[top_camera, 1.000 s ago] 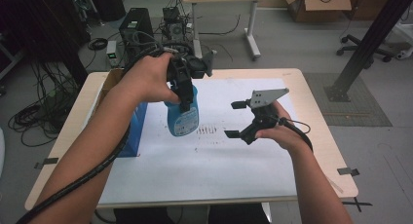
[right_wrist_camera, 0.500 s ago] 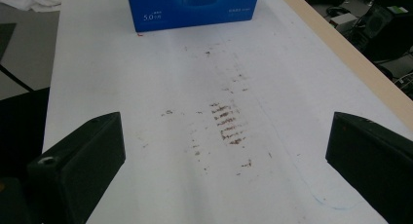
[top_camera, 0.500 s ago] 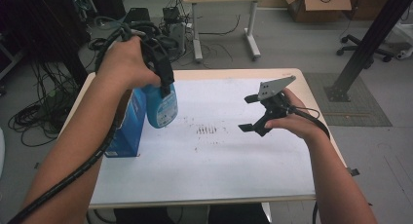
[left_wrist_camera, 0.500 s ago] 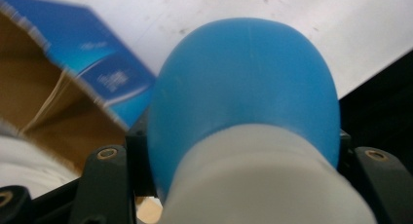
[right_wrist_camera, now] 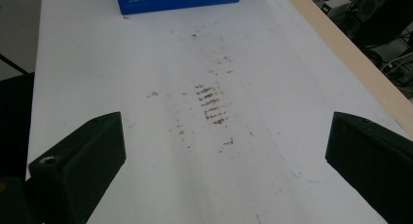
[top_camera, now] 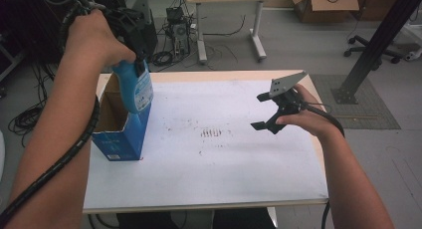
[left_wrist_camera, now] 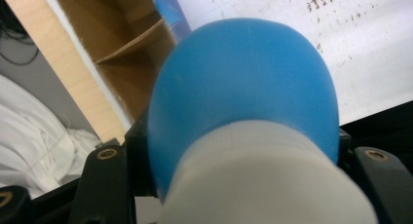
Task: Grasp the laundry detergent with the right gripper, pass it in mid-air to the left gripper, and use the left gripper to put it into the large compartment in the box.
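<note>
The left gripper (top_camera: 133,64) is hanging raised near the surface's far left corner, fingers clamping inward. The right gripper (top_camera: 263,111) is hovering near the right edge, fingers (right_wrist_camera: 80,158) spreading wide.

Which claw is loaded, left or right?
The left claw: it is shut on the blue bottle above the box. The right claw stands open, nothing between its jaws.

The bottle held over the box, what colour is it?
The bottle is bright blue with a white cap, clearest in the left gripper view.
</note>
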A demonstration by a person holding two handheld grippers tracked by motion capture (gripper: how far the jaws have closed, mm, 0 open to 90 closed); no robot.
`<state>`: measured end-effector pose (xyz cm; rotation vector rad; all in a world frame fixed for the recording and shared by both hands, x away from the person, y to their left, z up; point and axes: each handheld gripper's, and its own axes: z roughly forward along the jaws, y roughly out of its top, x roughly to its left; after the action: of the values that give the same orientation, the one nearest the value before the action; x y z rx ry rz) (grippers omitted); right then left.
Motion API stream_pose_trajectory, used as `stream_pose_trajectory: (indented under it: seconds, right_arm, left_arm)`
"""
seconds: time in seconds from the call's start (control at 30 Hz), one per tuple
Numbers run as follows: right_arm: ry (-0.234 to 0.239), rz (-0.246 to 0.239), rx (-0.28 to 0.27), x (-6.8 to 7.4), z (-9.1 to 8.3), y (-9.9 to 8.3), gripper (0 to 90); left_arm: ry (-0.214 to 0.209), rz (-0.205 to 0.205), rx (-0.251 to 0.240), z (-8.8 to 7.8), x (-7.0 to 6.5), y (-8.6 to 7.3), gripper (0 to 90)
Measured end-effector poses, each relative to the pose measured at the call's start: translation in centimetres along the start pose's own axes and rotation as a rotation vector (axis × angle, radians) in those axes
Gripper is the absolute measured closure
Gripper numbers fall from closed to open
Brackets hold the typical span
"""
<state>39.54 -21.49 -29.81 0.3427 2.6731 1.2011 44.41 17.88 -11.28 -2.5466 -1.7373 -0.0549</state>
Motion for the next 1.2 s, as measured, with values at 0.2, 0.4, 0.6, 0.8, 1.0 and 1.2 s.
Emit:
stream_pose_trajectory:
  seconds: [0.2,0.4,0.6,0.8,1.0,1.2]
  right_arm:
    - [0.007,-0.017,0.049,-0.7,-0.5,0.5,1.1]
    - [0.01,-0.014,0.097,-1.6,-0.7,1.1,1.3]
    - [-0.002,-0.013,0.105,-2.3,-1.1,1.5,1.3]
    - [0.002,-0.013,0.118,-2.6,-1.5,1.8,1.4]
    - [0.011,-0.026,0.159,-2.9,-1.8,2.1,1.6]
    - [0.03,-0.028,0.222,-3.3,-2.3,2.6,1.8]
  left_arm:
    - [-0.026,-0.079,0.008,-1.0,1.7,-0.6,38.8]
    - [-0.022,-0.171,0.03,-1.7,2.9,-1.2,38.7]
    - [-0.015,-0.227,0.029,-2.3,4.2,-2.0,38.7]
    - [-0.053,-0.302,0.025,-1.6,6.0,-2.5,38.7]
    - [-0.062,-0.324,0.031,-0.5,7.2,-2.7,38.7]
    - [-0.07,-0.331,0.04,1.1,8.0,-2.7,38.7]
